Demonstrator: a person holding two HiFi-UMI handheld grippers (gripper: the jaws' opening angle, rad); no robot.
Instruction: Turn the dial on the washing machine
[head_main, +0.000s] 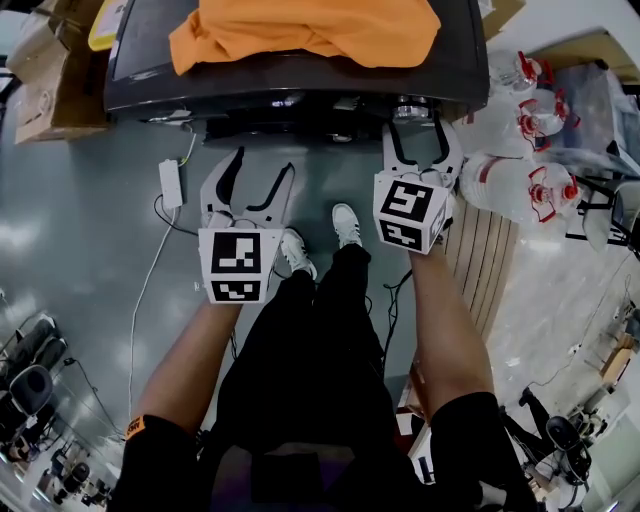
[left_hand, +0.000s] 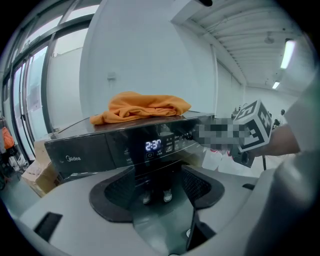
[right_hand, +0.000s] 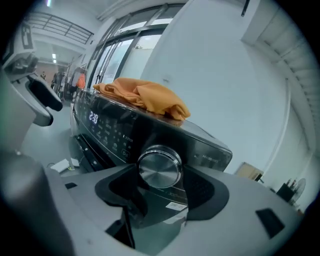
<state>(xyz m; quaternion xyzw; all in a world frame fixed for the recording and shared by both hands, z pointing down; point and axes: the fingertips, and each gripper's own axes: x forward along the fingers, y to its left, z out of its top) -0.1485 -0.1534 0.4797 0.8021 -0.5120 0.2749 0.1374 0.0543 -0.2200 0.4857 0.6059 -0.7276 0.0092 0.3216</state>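
The dial is a round brushed-metal knob on the sloping front panel of the washer, towards the panel's right end. The right tool is up against that panel with its jaws spread wide, one on each side of the dial. The knob sits between their far ends, and a gap seems to remain on each side, so I judge nothing is gripped yet.

To do the turn well, centre the knob between the pads. Push in far enough that they catch its rim and not only its front edge. Close evenly until both pads bear on it, then roll the wrist about the knob's own axis. An off-centre grip would likely slip on the smooth metal or drag sideways on the panel.

To the left, the lit display would show whether the setting changes. The left tool hangs lower and nearer the person, jaws wide apart and empty, pointing at the panel. An orange cloth lies bunched on the washer's top.
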